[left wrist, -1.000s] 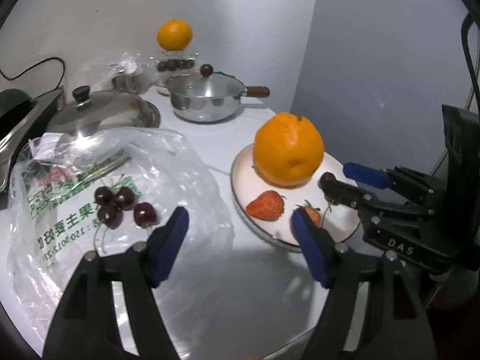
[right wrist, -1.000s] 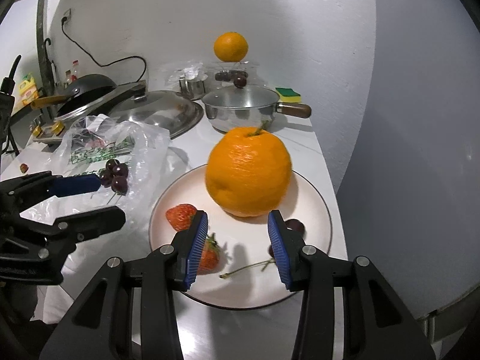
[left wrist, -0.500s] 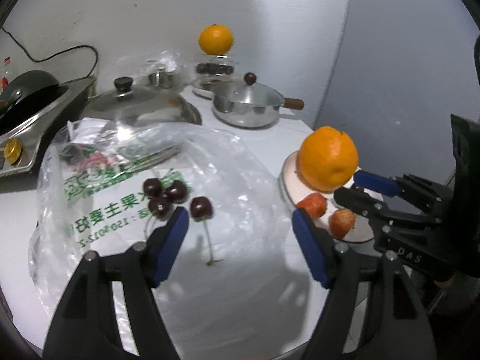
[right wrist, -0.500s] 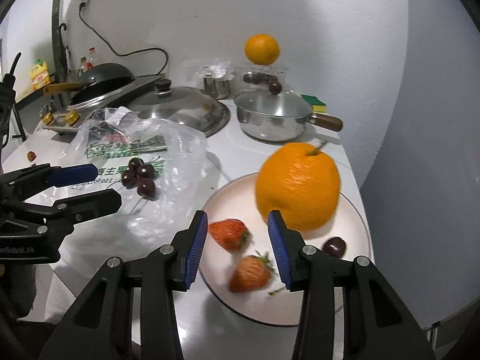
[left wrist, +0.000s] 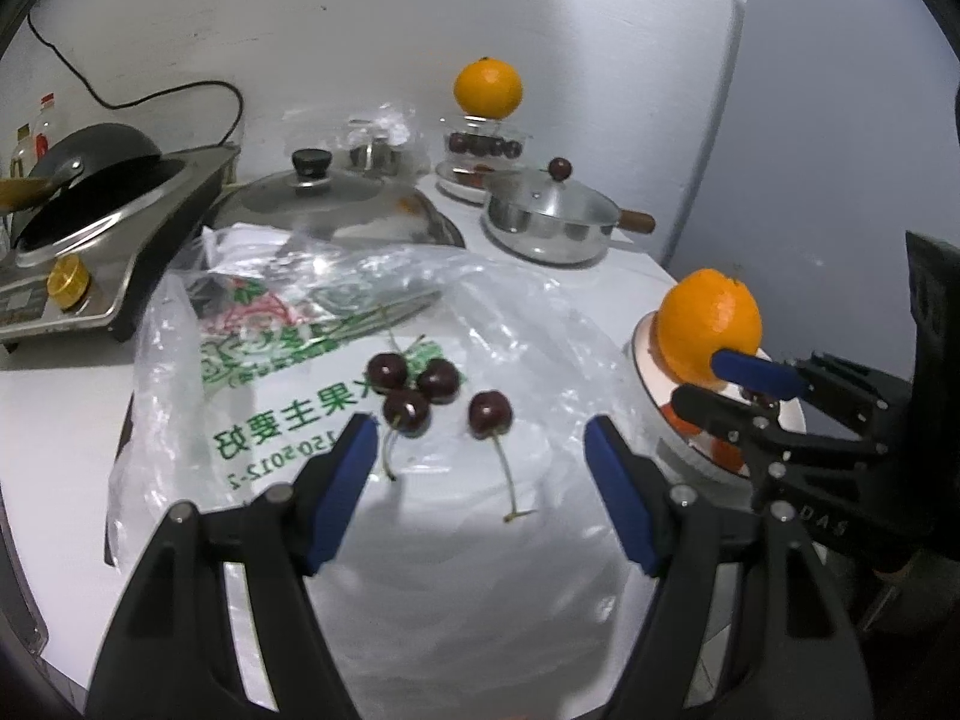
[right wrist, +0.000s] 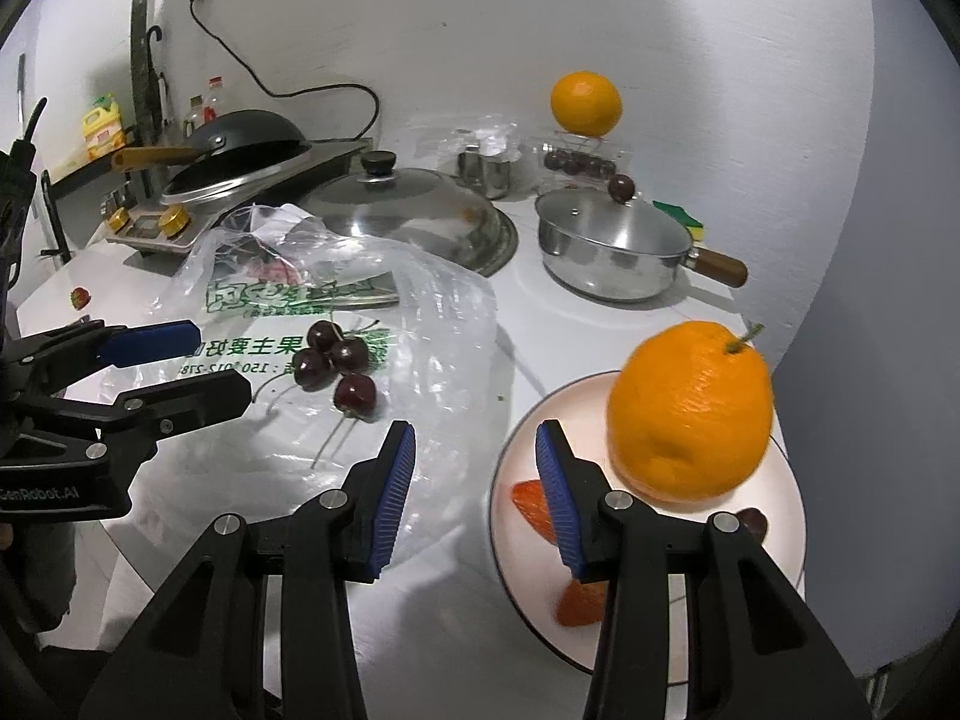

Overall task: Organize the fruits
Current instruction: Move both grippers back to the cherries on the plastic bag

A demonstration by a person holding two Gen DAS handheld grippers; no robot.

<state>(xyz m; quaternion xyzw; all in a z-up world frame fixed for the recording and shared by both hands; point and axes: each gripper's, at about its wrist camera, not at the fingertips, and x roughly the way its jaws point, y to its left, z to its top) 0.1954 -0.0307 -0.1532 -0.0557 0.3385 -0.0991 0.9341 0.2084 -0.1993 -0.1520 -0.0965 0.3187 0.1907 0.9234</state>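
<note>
On bag [left wrist: 540, 324], cherry [left wrist: 490, 413] stem tool-ward

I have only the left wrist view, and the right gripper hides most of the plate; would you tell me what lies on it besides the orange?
Observer: Two strawberries lie on the near left part of the plate, partly behind a finger of the right gripper.
Operator: Thank you. Is there a cherry on it too?
Observer: Yes, one dark cherry lies near the plate's right rim, beside the orange.
Operator: Is any fruit outside my frame?
Observer: A lone strawberry lies at the far left edge of the counter, apart from the bag.
</note>
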